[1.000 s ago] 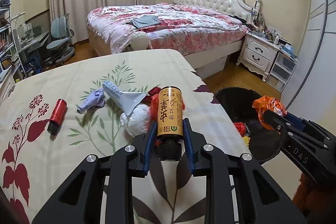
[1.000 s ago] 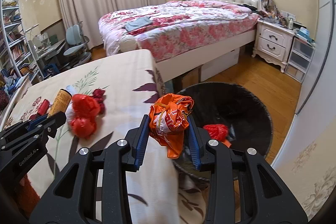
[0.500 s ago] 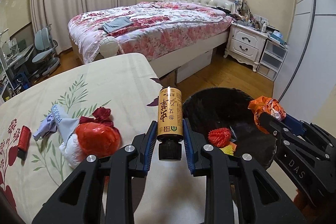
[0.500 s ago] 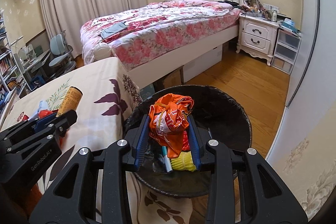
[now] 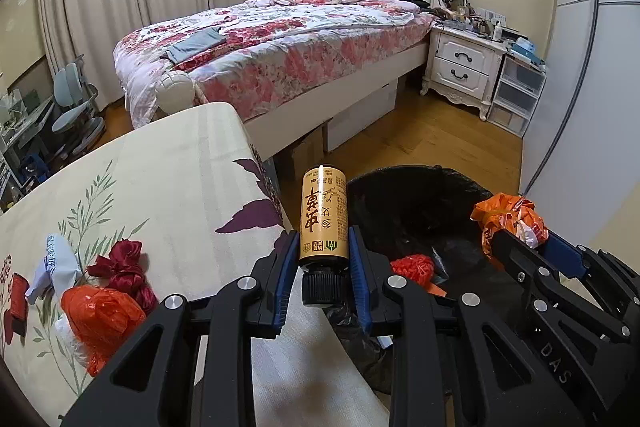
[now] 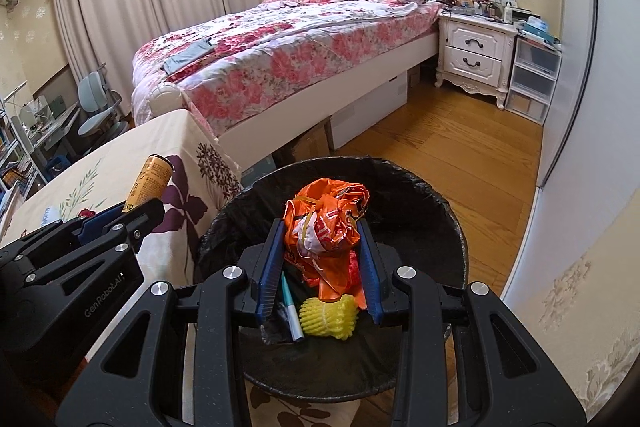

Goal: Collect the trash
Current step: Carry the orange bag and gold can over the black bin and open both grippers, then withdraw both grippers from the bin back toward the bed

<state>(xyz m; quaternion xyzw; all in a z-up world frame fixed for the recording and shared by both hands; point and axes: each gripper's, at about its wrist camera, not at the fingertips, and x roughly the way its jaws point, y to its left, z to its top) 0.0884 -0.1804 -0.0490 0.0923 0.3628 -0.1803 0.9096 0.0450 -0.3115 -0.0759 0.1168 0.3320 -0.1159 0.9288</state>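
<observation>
My left gripper [image 5: 323,255] is shut on a yellow-brown bottle [image 5: 323,215] with a black cap, held at the table's right edge beside the black-lined trash bin [image 5: 416,195]. My right gripper [image 6: 322,247] is shut on a crumpled orange wrapper [image 6: 324,223] and holds it over the open bin [image 6: 448,223]. The wrapper also shows in the left wrist view [image 5: 508,219]. Inside the bin lie a yellow mesh bundle [image 6: 330,317], a pen-like tube [image 6: 292,311] and a red mesh ball [image 5: 414,267].
On the floral tablecloth [image 5: 160,179] at left lie an orange-red bag [image 5: 100,315], a dark red bundle [image 5: 124,267], a bluish wrapper [image 5: 56,267] and a small red item [image 5: 16,299]. A bed [image 5: 280,47] and nightstand [image 5: 464,67] stand behind. Wood floor surrounds the bin.
Both grippers have moved right, from over the table to the bin. The bottle now hangs at the table's edge and the orange wrapper is over the bin's middle.
</observation>
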